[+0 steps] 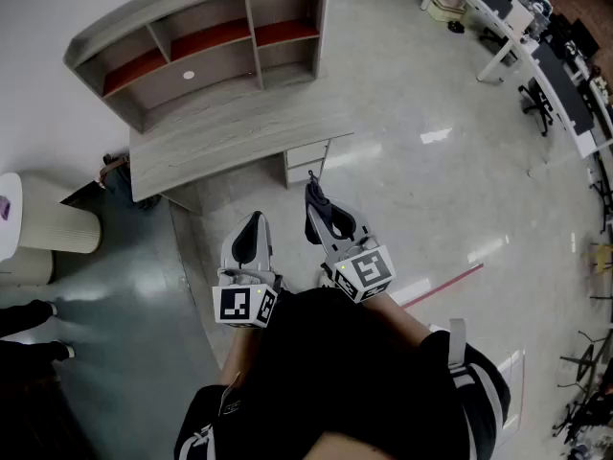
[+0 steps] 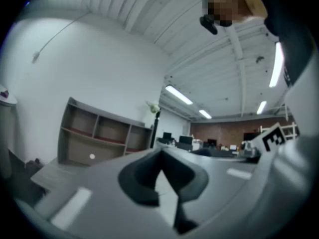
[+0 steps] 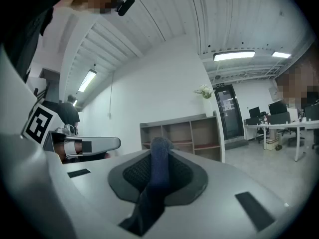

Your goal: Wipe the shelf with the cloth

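The grey shelf unit (image 1: 206, 46) with red-lined boards stands on a long grey desk (image 1: 230, 137) against the wall, well ahead of both grippers. It also shows as the shelf (image 2: 99, 136) in the left gripper view and the shelf (image 3: 182, 136) in the right one. My right gripper (image 1: 321, 209) is shut on a dark blue cloth (image 3: 158, 168), which fills the line between its jaws (image 3: 160, 146). My left gripper (image 1: 251, 238) is shut with nothing in it (image 2: 160, 156). Both are held close to the person's body, above the floor.
A white drawer unit (image 1: 306, 161) sits under the desk. A white cylindrical appliance (image 1: 38, 228) stands at the left, with another person's feet (image 1: 29, 319) near it. Office desks and chairs (image 1: 517, 27) line the far right. A red line (image 1: 441, 286) marks the floor.
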